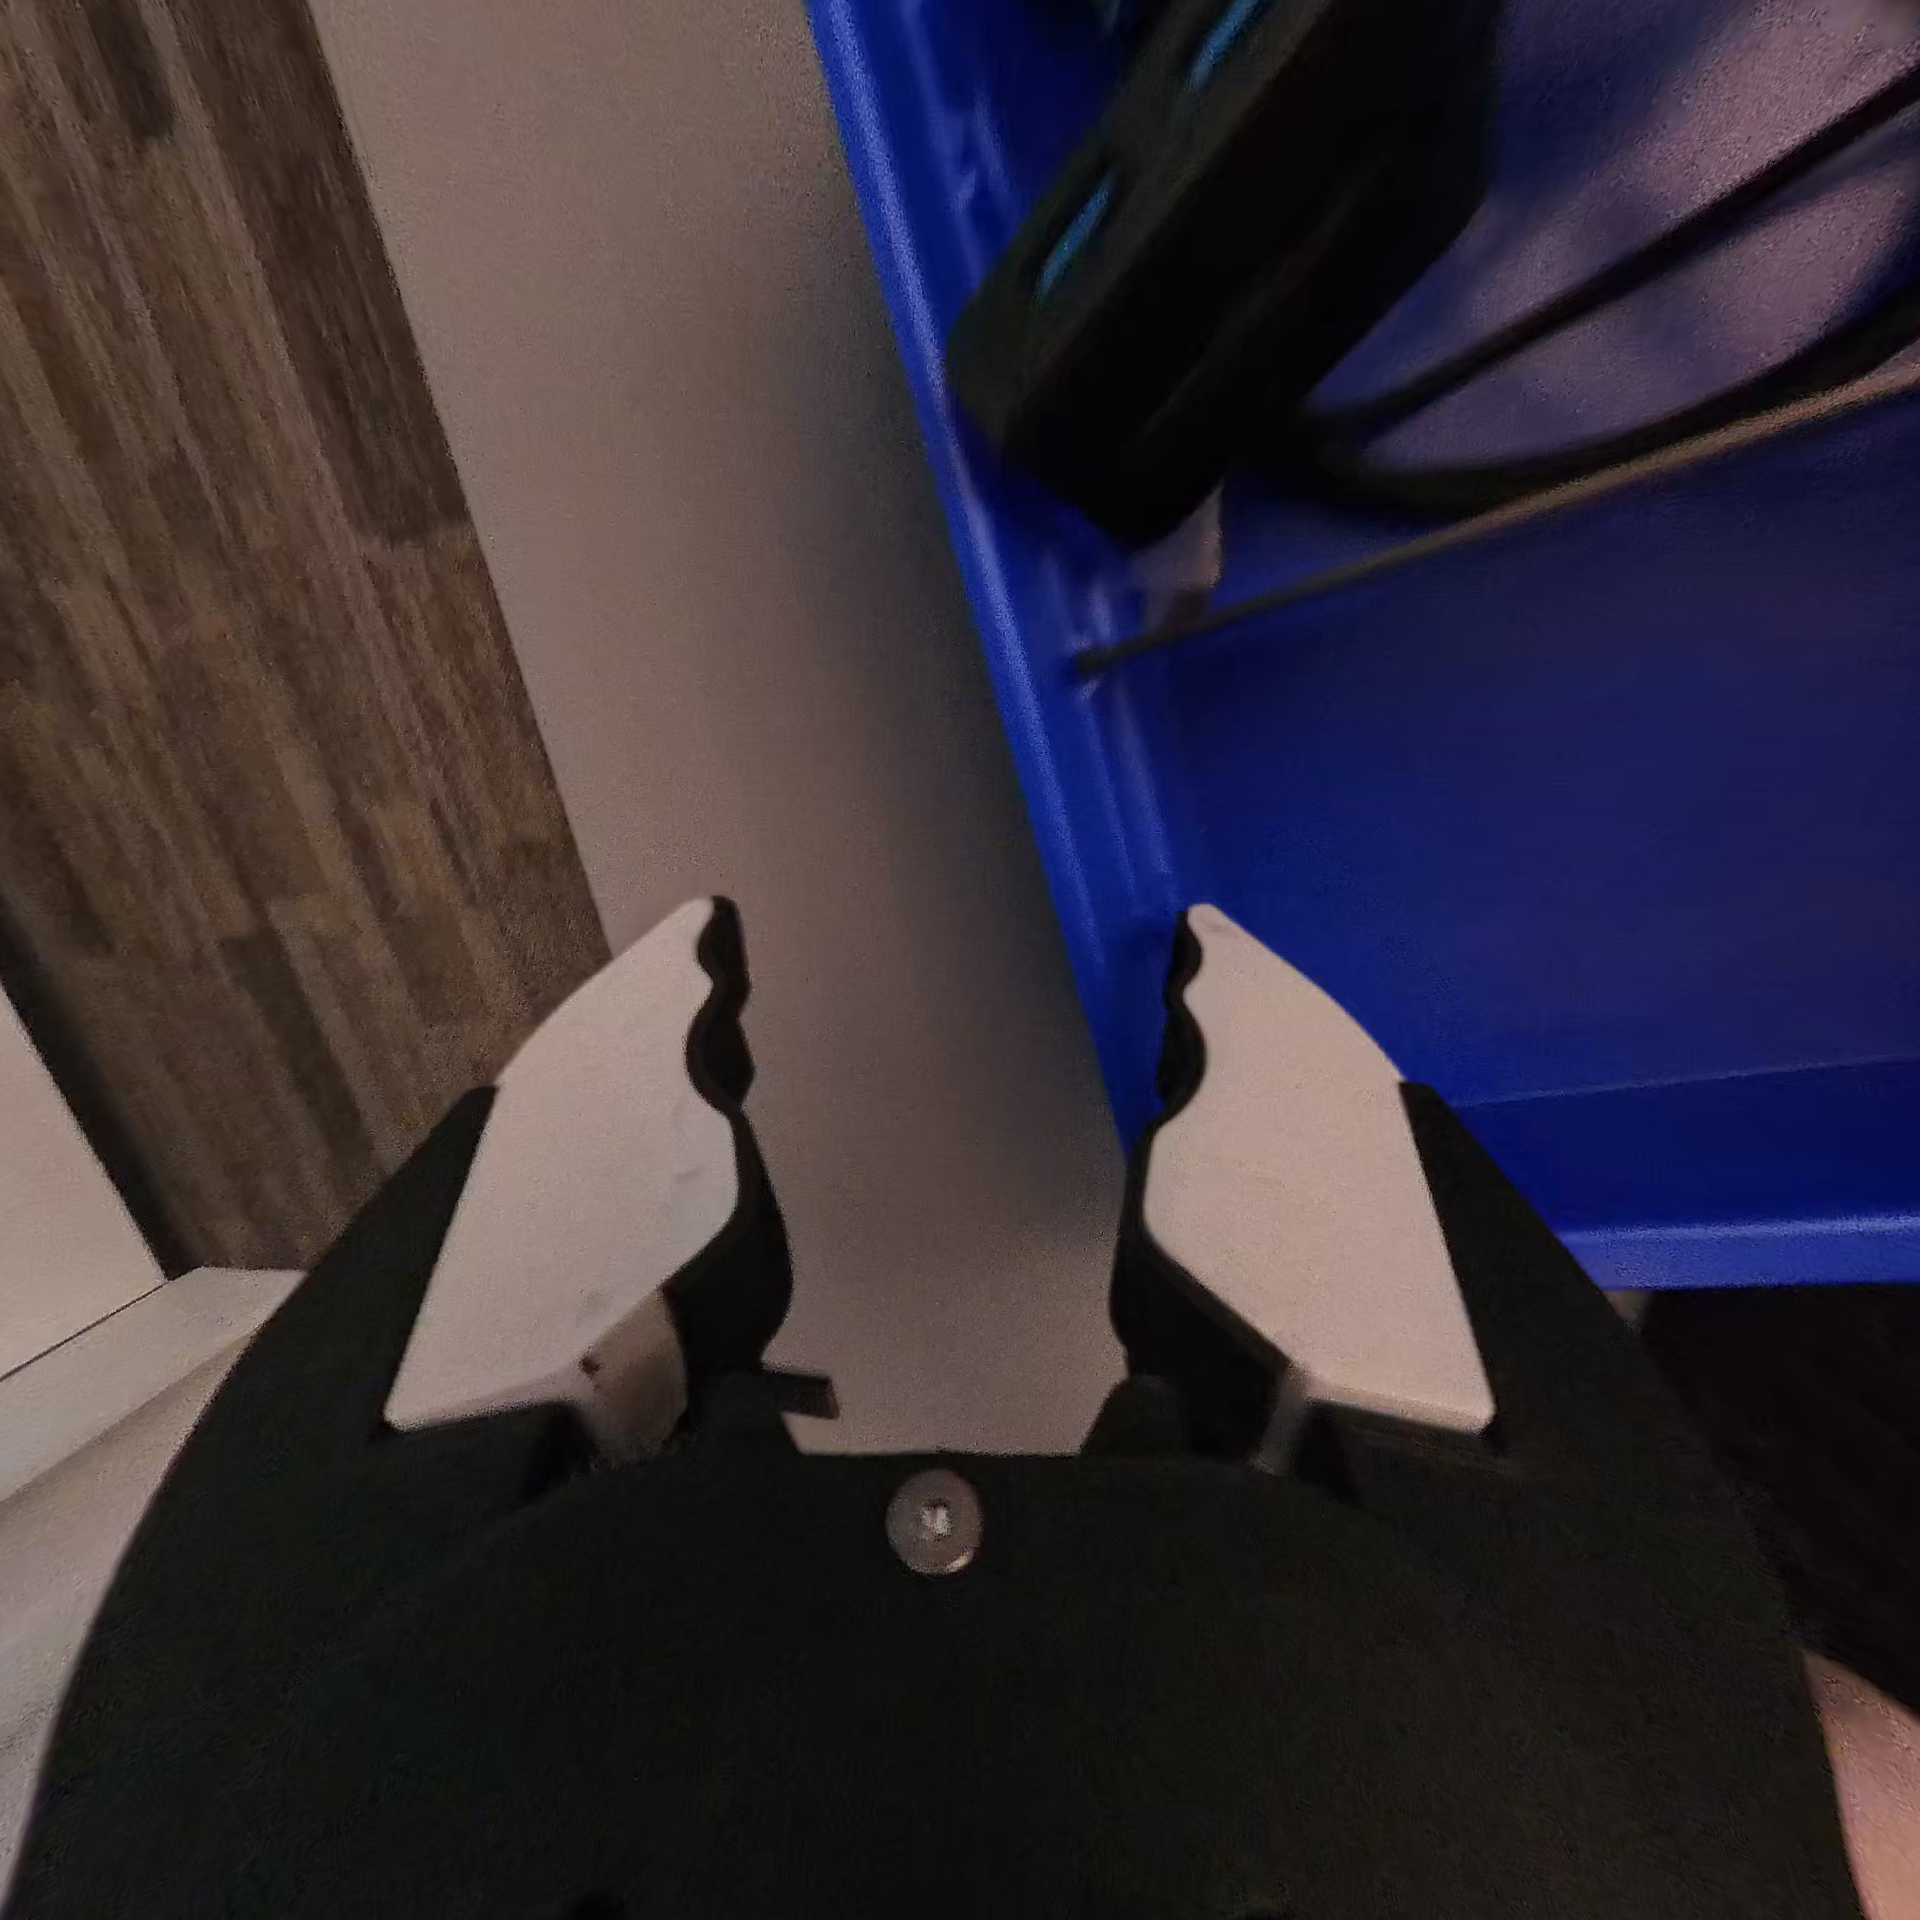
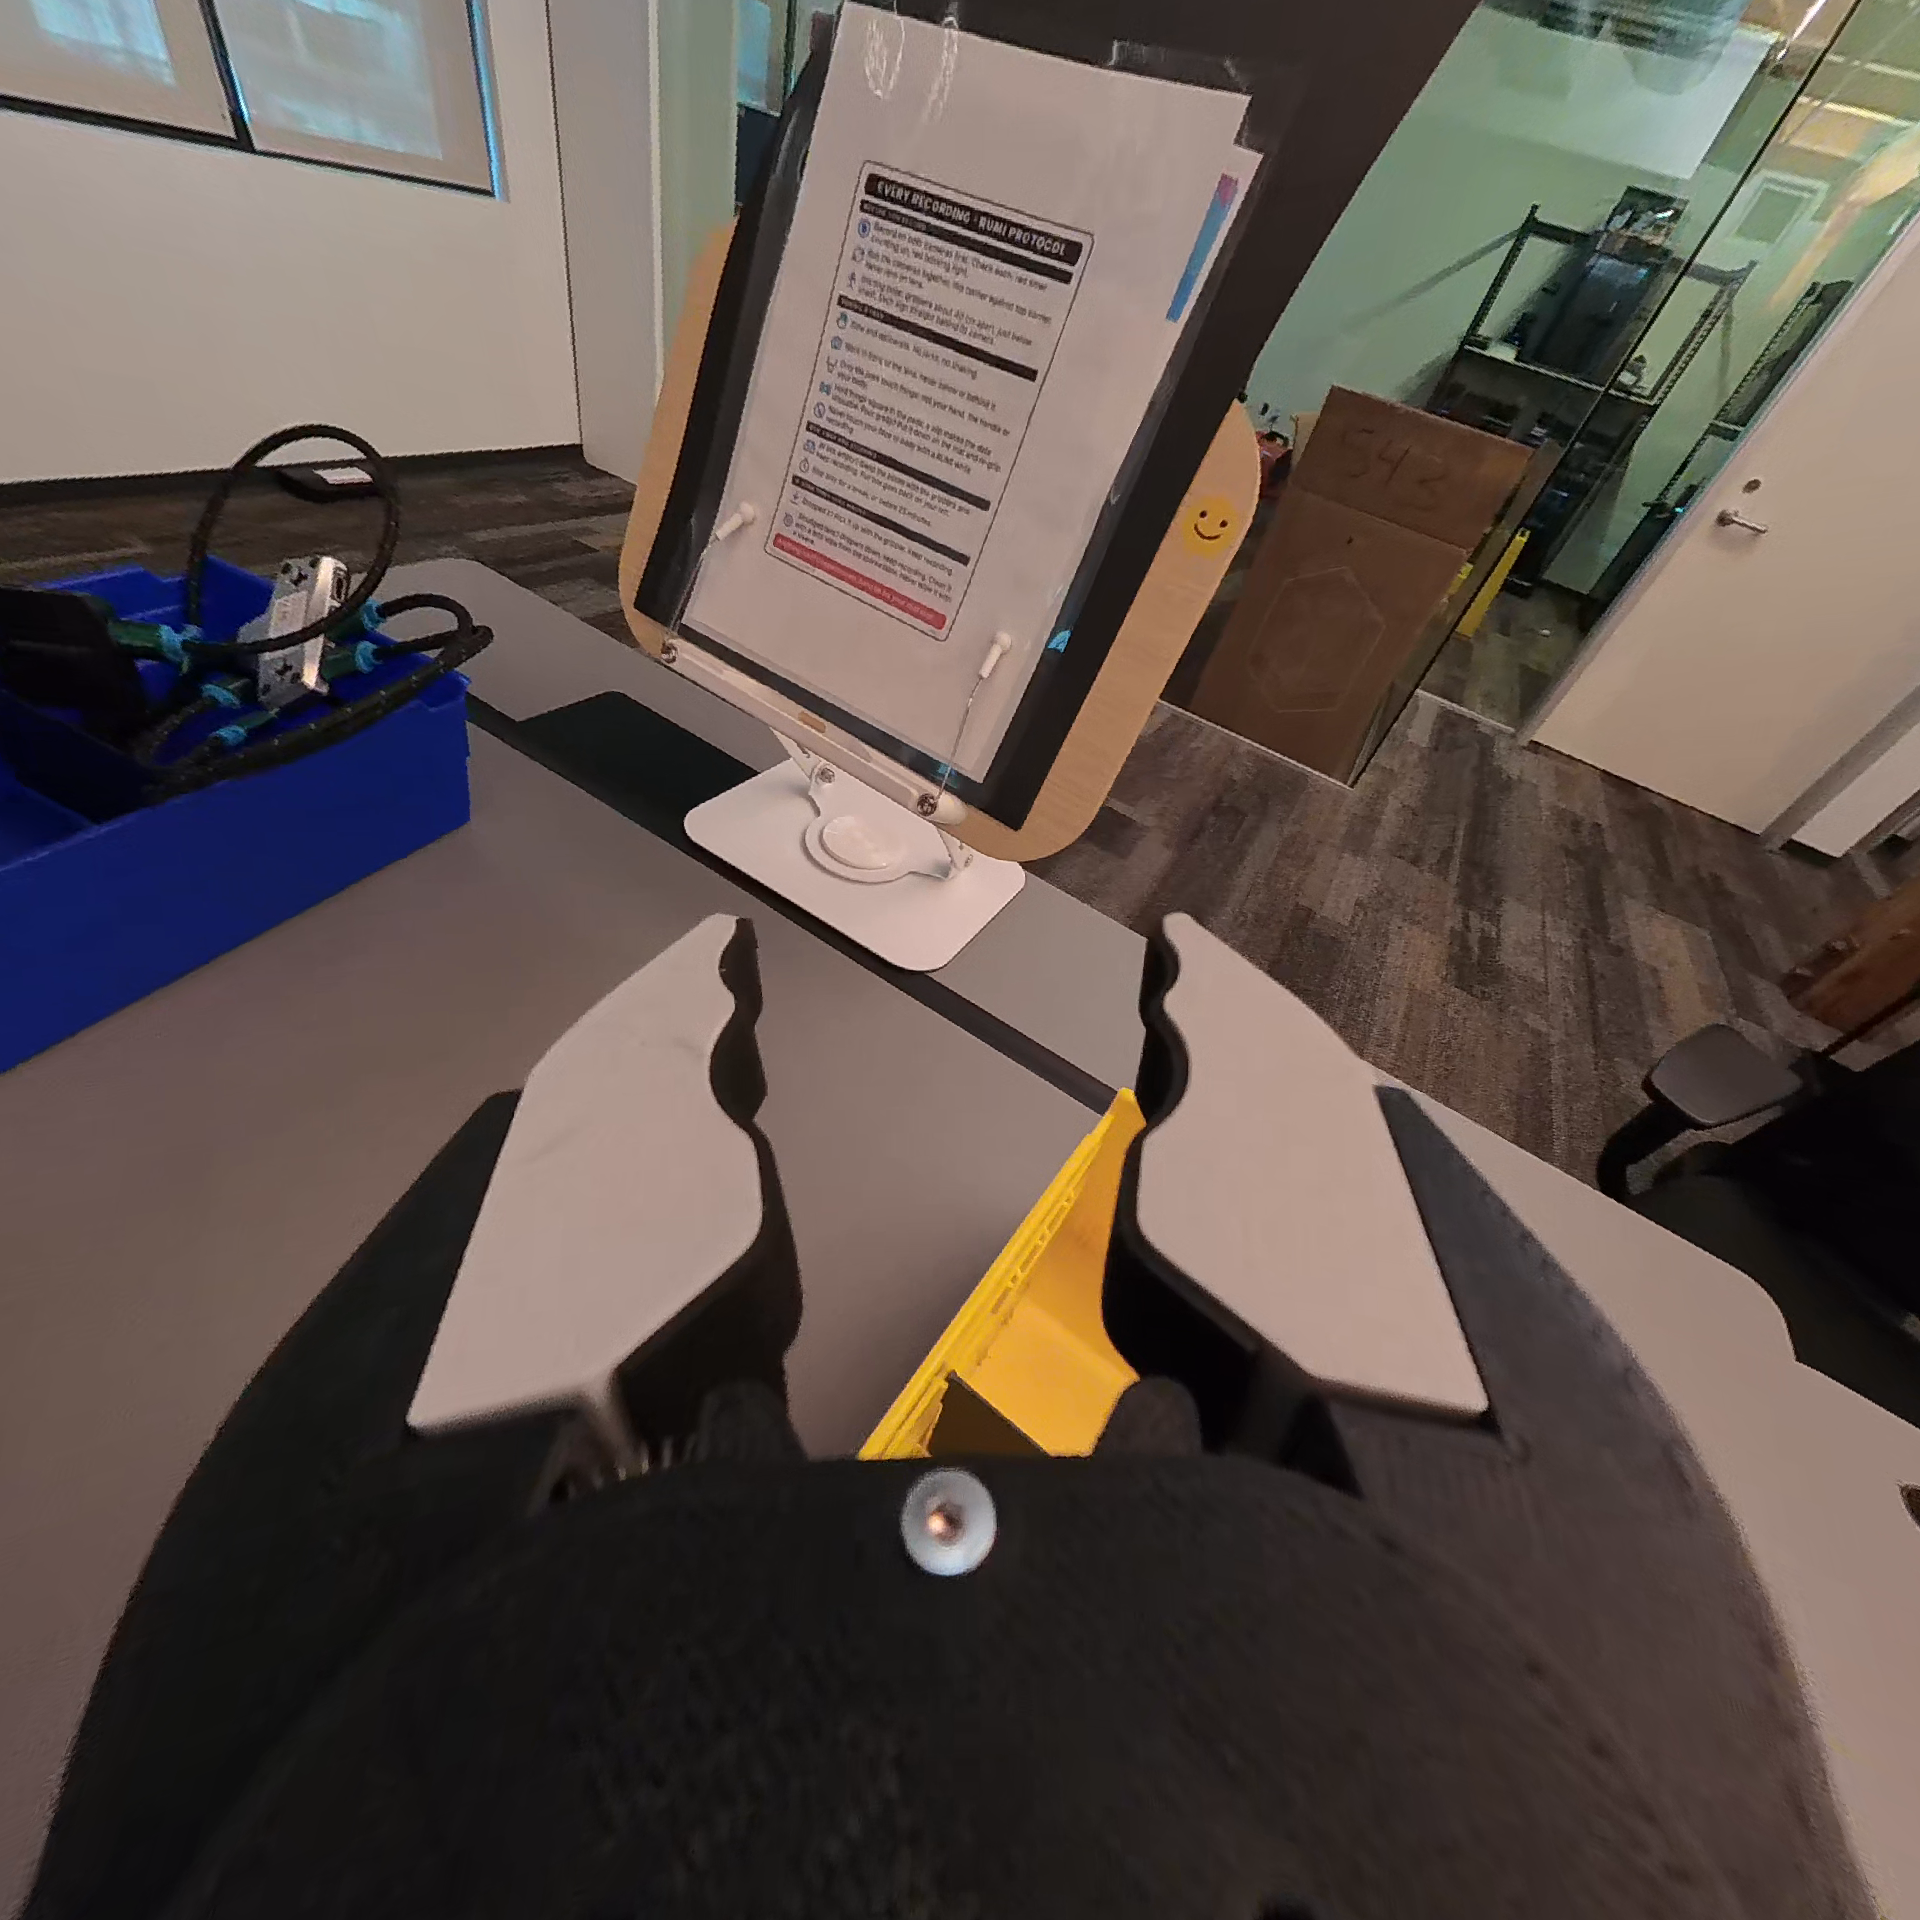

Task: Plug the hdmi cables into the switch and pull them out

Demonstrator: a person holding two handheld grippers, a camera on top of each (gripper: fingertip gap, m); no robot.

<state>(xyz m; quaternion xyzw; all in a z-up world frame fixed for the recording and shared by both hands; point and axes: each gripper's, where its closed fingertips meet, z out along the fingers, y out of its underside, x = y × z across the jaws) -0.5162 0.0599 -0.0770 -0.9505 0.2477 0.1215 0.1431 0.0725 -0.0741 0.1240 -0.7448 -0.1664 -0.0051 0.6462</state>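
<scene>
Nearest to me, the right tool (image 2: 948, 940) hangs over the grey surface (image 2: 312, 1143) with its jaws spread and nothing between them. Just under it sits a yellow ribbed plastic piece (image 2: 1039, 1299). The right tool is well off from the blue bin (image 2: 239, 831), which lies to its left. If it swings across low from here, the yellow piece is the first thing it could knock.

The left tool (image 1: 961, 925) is also spread and empty, hovering right beside the blue bin's outer wall (image 1: 1039, 727), one finger already over the rim. Its view is smeared, so I can't judge its height above the rim. Dropping in from this angle could clip the wall and shove the whole bin along the surface.

Inside the bin is the task's gear: the silver switch (image 2: 296, 634) stands tilted up on end, with black braided hdmi cables (image 2: 312, 468) looped over and around it, their teal-collared plugs (image 2: 364, 655) crowded against both its sides. They look seated in the ports, though I can't be sure of each one. A dark block (image 1: 1195, 260) also lies in the bin, close to the left tool.

The risk I'd watch: the switch is light and unsupported, so tugging one plug with nothing bracing the body would likely drag switch and cable tangle together rather than free the plug. The loops could also snag a finger.

Beyond the bin stands a document stand (image 2: 914, 468), clear of all this.
</scene>
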